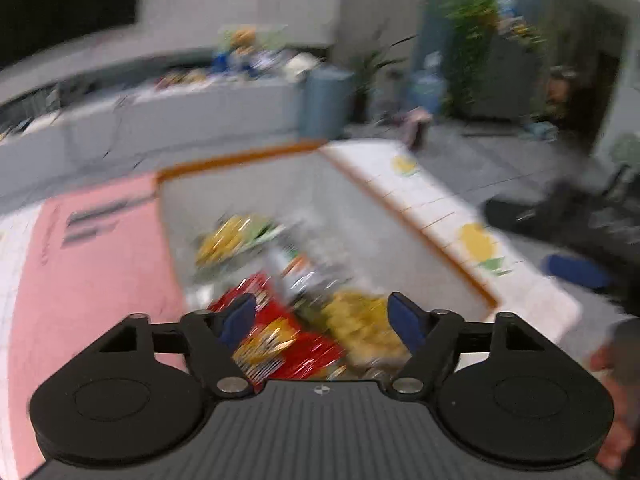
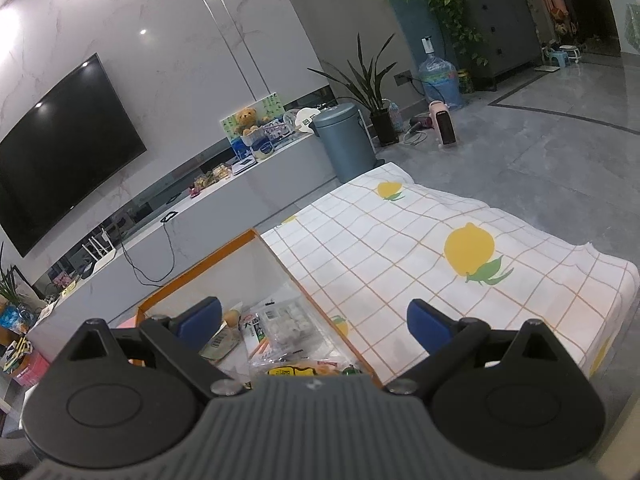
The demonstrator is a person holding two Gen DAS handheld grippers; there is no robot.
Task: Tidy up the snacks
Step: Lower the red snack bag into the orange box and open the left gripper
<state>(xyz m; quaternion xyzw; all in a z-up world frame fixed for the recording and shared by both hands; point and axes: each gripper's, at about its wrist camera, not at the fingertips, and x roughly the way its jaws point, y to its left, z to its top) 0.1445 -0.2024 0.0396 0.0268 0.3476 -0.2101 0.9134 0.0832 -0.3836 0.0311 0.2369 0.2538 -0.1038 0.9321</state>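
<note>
An orange-rimmed box holds several snack packets. In the blurred left wrist view my left gripper is open above a red packet and a yellow packet; nothing is between its fingers. Another yellow packet lies further back. In the right wrist view my right gripper is open and empty above the box's right edge. Below it lies a clear packet of pale pieces and a yellow-labelled packet.
The box stands on a white checked cloth with yellow fruit prints. A pink sheet lies left of the box. A blue bin, a TV console and a pink heater stand beyond.
</note>
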